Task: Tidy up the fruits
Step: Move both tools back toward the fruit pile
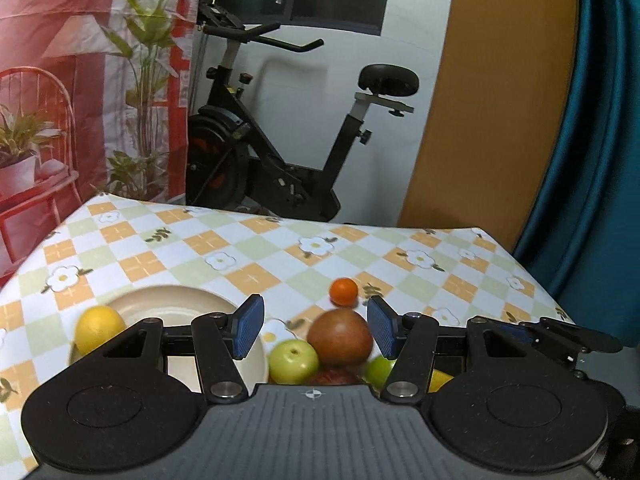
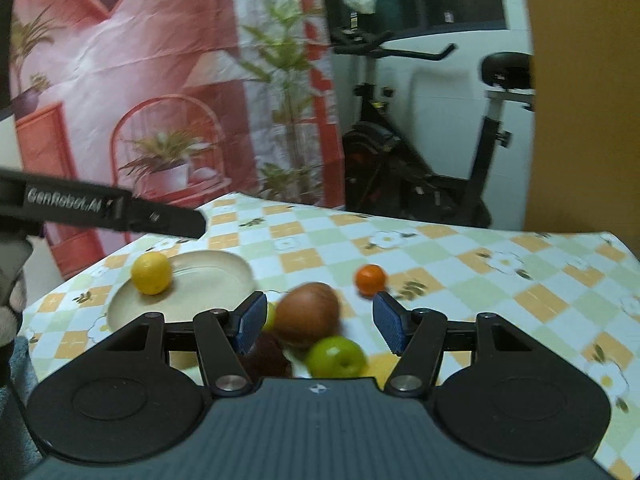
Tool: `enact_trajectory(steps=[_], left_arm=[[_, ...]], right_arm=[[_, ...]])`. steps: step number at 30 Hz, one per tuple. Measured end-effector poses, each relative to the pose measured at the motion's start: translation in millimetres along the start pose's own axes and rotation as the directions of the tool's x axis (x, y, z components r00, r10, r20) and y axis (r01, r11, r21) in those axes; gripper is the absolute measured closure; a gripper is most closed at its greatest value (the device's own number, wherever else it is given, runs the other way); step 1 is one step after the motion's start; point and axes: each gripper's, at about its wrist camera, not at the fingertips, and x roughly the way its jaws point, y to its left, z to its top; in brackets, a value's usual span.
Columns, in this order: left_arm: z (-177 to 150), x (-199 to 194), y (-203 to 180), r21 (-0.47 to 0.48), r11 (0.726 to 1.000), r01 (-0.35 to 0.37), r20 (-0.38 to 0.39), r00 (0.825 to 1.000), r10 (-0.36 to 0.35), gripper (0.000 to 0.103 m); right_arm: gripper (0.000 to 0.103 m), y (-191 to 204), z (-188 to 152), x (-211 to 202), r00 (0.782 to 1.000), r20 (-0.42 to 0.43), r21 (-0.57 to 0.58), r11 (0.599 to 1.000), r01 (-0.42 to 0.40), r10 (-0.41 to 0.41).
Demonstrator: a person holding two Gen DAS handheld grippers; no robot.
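Both my left gripper and right gripper hover open and empty over the fruit pile, with bare tabletop stretching toward the far right corner.

A checked, flowered table bore a cream plate near its left edge, fruit clustered beside, an orange apart

My left gripper's body hides most of a dark red fruit, a second green apple and a yellow fruit. From the right wrist, the brown fruit is motion-blurred, and the plate's near rim is covered.
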Motion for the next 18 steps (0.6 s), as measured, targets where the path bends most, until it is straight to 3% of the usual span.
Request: enact_trajectory(steps=[9,18], left_arm=[[-23,2,-12,0.021,0.999,0.035,-0.026,0.999,-0.034,0.043],[-38,1,-11,0.032,0.999,0.039,-0.062,0.997,-0.037,0.043]], right_arm=[[0.041,-19,-32,-35,0.997,0.021,0.094,0.993,0.069,-0.071],[0.041,-15,-48,-47,0.994,-0.007,0.023,0.994,0.105,-0.105]])
